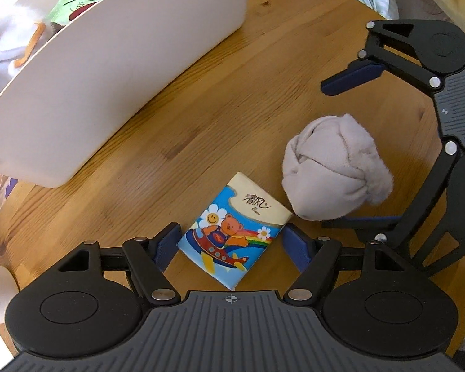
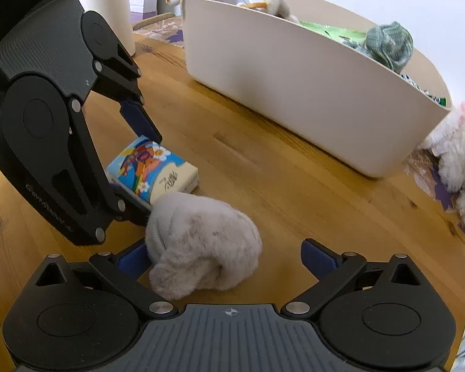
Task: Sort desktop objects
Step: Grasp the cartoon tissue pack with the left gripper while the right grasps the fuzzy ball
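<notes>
Wooden table (image 1: 201,117) carries a white bin (image 1: 114,71) already holding soft things. In front of the bin, the left gripper (image 1: 231,245) straddles a tissue pack (image 1: 232,232), jaws spread, pads not pressing (cartoon bear on the wrapper). Just right of the pack, the right gripper (image 2: 226,259) stands released around a grey sock ball (image 2: 201,245).

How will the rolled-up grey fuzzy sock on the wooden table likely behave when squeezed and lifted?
The rolled-up grey fuzzy sock looks soft, so it will probably compress between the open right gripper pads rather than resist. Its rounded bundle may roll if nudged. The fleecy surface should grip well; it is likely light.
</notes>
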A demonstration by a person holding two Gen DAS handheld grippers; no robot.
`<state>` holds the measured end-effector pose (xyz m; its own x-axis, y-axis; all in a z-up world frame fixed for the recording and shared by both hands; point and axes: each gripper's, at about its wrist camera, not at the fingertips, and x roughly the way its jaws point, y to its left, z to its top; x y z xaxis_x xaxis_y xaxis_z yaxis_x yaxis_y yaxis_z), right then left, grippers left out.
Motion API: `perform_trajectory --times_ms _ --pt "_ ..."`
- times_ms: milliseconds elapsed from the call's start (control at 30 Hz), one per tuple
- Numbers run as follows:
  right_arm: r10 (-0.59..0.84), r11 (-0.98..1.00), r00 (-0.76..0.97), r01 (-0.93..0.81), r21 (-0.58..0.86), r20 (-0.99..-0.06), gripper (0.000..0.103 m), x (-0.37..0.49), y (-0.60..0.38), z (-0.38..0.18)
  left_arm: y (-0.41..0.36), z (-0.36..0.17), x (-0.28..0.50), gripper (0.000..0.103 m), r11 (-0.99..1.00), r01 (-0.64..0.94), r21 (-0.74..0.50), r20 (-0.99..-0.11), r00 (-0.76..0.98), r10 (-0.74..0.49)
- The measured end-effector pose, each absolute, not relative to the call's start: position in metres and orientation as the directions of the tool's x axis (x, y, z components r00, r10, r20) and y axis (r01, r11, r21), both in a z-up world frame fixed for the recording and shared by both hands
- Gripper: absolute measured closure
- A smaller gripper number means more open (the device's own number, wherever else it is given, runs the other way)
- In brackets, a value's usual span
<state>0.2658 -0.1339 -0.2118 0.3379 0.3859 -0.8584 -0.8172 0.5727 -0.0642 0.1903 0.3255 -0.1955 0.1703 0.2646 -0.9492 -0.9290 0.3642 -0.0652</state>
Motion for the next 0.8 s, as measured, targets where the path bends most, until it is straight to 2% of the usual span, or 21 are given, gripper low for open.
perform_trajectory --times_ms 33,167,233,300,800 --pt "0.391 0.569 0.335 -0.82 -0.061 -0.857 0.008 0.266 -0.133 -0.211 0.326 -0.195 0.19 0.032 0.366 -0.928 -0.07 -0.948 0.177 0.266" --pt "0.386 0.552 0.297 -0.833 -0.04 -0.873 0.03 0.269 -0.132 -0.215 0.324 -0.192 0.189 0.043 0.383 -0.921 -0.075 -0.939 0.195 0.284" --pt "0.394 0.557 0.286 -0.83 -0.02 -0.874 0.036 0.269 -0.134 -0.215 0.323 -0.191 0.189 0.049 0.392 -0.917 -0.075 -0.937 0.199 0.287" --pt "0.398 0.562 0.277 -0.827 -0.006 -0.874 0.042 0.27 -0.137 -0.213 0.323 -0.19 0.187 0.051 0.393 -0.916 -0.076 -0.938 0.2 0.284" --pt "0.396 0.6 0.341 -0.799 -0.04 -0.853 0.045 0.26 -0.156 -0.201 0.312 -0.175 0.183 0.055 0.355 -0.931 -0.079 -0.913 0.211 0.348"
